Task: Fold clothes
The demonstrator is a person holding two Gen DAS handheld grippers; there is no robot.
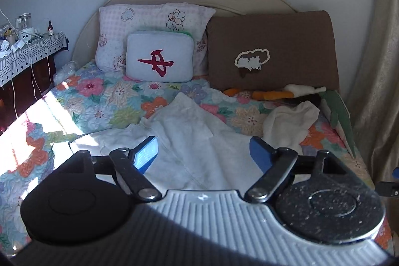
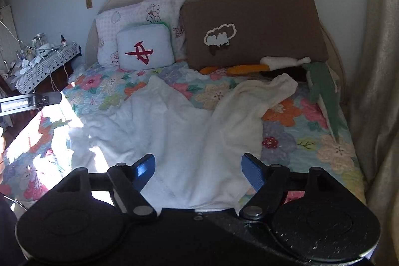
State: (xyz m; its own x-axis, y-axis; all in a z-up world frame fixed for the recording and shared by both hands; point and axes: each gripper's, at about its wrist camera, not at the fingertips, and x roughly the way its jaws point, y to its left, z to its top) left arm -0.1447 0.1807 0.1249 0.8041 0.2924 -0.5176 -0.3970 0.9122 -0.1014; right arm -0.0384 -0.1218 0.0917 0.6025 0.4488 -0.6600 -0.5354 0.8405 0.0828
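Both hand-held grippers wide and empty above the bed, folding hardly begun.

Left hand-held gripper point(image 1: 204, 153) and right hand-held gripper point(image 2: 198, 170) each stand with the blue pads far apart, and no cloth is between them; they hang over the near edge of the white garment point(image 2: 174, 136) and do not touch it. This garment lies spread on the floral bedspread point(image 2: 306, 141), with wrinkles, and one flap points toward 12 o'clock; I cannot tell if this flap is a first fold. A second cream garment point(image 2: 256, 101) lies crumpled at 2 o'clock from it, its edge over the white one. I judge that no piece is folded to the end, so nearly all the work is left: smoothing, folding the white one, then the cream one.
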